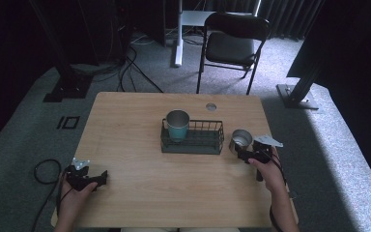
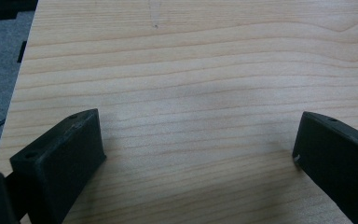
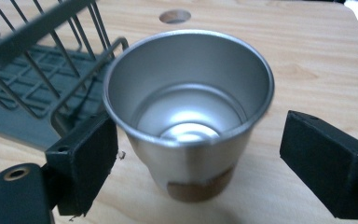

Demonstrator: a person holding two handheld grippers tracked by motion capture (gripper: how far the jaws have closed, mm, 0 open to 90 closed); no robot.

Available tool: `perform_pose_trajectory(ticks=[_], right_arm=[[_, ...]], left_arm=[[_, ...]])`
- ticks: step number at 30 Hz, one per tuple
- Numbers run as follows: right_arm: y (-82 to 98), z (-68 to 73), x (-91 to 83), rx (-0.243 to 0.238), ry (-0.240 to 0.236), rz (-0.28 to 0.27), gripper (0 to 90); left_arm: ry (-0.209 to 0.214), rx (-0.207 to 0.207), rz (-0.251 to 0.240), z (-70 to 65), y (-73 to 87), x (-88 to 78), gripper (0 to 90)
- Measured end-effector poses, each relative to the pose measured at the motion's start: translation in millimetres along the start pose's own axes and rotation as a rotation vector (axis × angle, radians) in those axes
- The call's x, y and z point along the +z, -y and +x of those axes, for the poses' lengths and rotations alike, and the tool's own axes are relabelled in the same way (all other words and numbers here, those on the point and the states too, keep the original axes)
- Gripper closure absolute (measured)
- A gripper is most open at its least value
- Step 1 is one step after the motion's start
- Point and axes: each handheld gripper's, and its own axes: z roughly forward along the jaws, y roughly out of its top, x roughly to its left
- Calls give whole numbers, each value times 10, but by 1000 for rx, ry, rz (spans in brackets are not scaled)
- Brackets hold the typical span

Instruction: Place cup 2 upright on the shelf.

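A bare metal cup (image 1: 242, 137) (image 3: 189, 107) with a brown band at its base stands upright on the wooden table (image 1: 140, 193), just right of a dark wire basket (image 1: 200, 145) (image 3: 32, 100). My right gripper (image 1: 239, 151) (image 3: 198, 140) is open around this cup: the left jaw sits close against its side, the right jaw stands well apart. A second metal cup with a teal sleeve (image 1: 178, 124) stands upright in the basket's left end. My left gripper (image 1: 100, 178) (image 2: 198, 128) rests open near the table's front left corner, with nothing but bare wood between its jaws.
A round cable hole (image 1: 211, 107) (image 3: 175, 16) lies in the table behind the basket. A black folding chair (image 1: 232, 46) stands beyond the far edge. Cables (image 1: 46, 171) trail on the grey carpet at the left. The table's left edge is close to the left gripper.
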Motion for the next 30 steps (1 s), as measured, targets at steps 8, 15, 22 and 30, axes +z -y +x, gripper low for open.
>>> perform_pose_trajectory(ticks=[8, 15, 22, 30], right_arm=[[-31, 20, 105, -18, -19, -38, 109], [-29, 26, 175, -1, -18, -43, 109], [-55, 47, 209, -34, -11, -60, 109], [-69, 56, 243, -45, -16, -66, 109]], left_arm=[[0, 0, 0, 0, 0, 0, 23], [0, 0, -1, 0, 0, 0, 23], [0, 0, 0, 0, 0, 0, 23], [0, 0, 0, 0, 0, 0, 23]])
